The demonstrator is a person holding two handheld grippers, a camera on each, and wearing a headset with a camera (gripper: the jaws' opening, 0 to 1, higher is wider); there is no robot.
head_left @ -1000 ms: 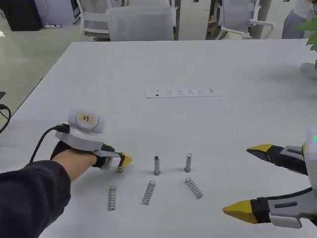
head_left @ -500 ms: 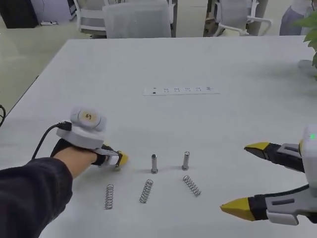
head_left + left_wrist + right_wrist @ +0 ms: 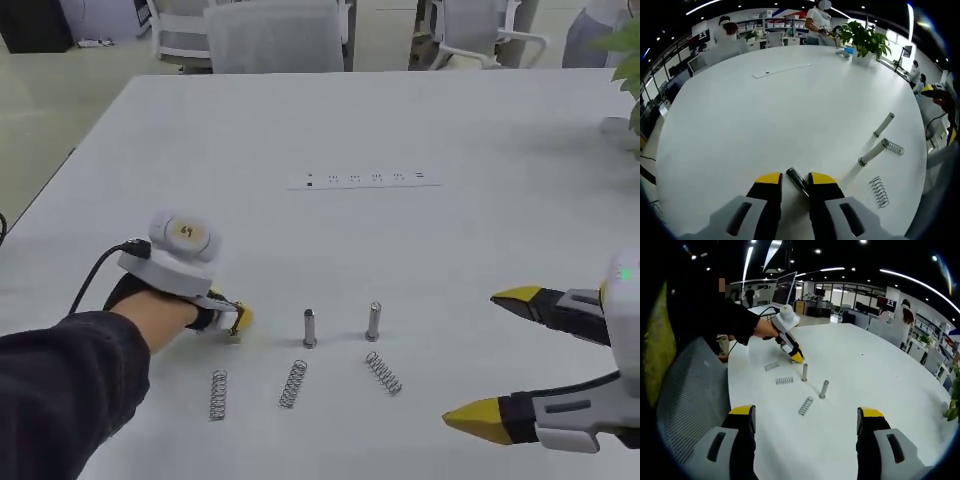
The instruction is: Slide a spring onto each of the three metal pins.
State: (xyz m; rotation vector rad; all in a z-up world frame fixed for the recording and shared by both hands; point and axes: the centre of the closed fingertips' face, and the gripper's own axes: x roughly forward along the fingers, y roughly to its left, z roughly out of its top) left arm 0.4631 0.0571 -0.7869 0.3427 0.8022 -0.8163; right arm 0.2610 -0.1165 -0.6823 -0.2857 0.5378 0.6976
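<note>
- Left gripper [image 3: 238, 320]: yellow-tipped jaws drawn in tight, pinching the left pin [image 3: 797, 181], a short dull-steel cylinder on the white table [image 3: 300, 130].
- Middle pin [image 3: 309, 328] and right pin [image 3: 373, 321]: same steel cylinders, upright and bare, in a row to the right of the held one, spaced apart.
- Springs are thin steel coils lying flat just in front of the pins: left spring [image 3: 218, 395], middle spring [image 3: 293, 384], right spring [image 3: 383, 373]. None is on a pin yet.
- Right gripper [image 3: 471, 357]: jaws spread wide, holding nothing, off to the right of the right spring.
</note>
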